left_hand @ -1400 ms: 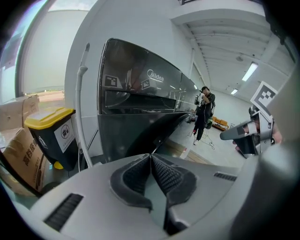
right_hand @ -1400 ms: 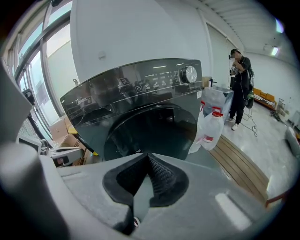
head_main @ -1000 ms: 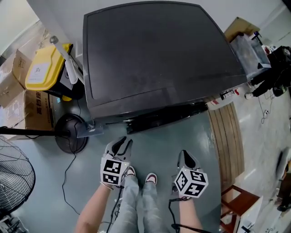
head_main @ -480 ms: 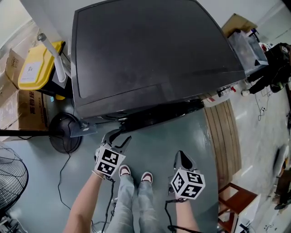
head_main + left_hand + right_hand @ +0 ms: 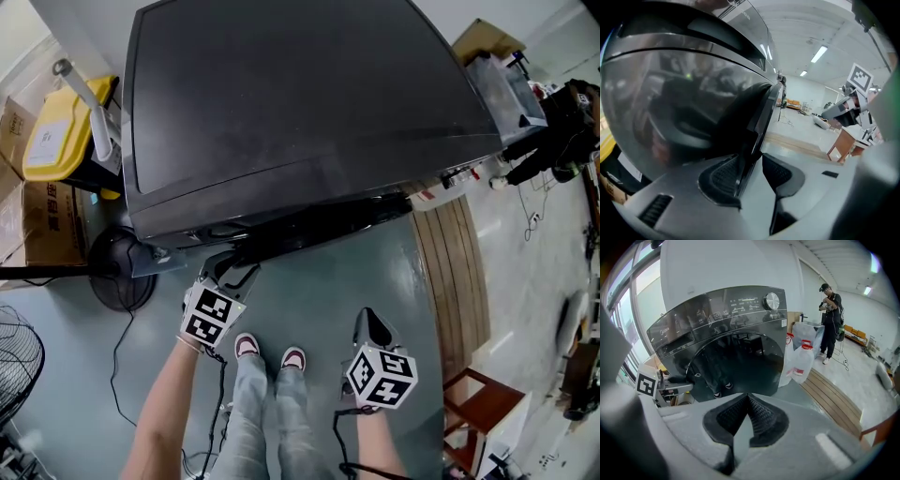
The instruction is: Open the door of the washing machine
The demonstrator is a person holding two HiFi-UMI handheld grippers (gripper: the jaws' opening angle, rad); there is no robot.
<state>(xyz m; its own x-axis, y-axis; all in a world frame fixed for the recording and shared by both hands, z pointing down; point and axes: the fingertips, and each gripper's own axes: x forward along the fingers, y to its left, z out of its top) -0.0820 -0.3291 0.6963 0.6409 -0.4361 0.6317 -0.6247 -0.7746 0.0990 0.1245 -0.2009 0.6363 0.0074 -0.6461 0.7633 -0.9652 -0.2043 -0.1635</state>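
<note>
The black washing machine [image 5: 300, 103] fills the top of the head view. Its round dark door [image 5: 736, 366] faces me in the right gripper view, below the control panel with a silver knob [image 5: 772, 301]. My left gripper [image 5: 230, 267] is at the door's left rim. In the left gripper view the door's edge [image 5: 761, 117] runs between the jaws of the left gripper [image 5: 750, 164]. The jaws have just been closing a little, but both pads stand apart around the edge. My right gripper [image 5: 370, 323] hangs over the floor in front of the machine, shut on nothing, its pads [image 5: 759, 416] together.
A yellow bin [image 5: 56, 141], cardboard boxes [image 5: 52, 225] and a fan's round base [image 5: 117, 277] stand left of the machine. To its right are white plastic bags [image 5: 801, 357], a slatted wooden platform [image 5: 459, 272] and a wooden stool [image 5: 478, 403]. A person [image 5: 829, 319] stands further back.
My left gripper has moved forward to the door's rim and its jaws have opened around the edge. The right gripper has sunk slightly and stays shut.
</note>
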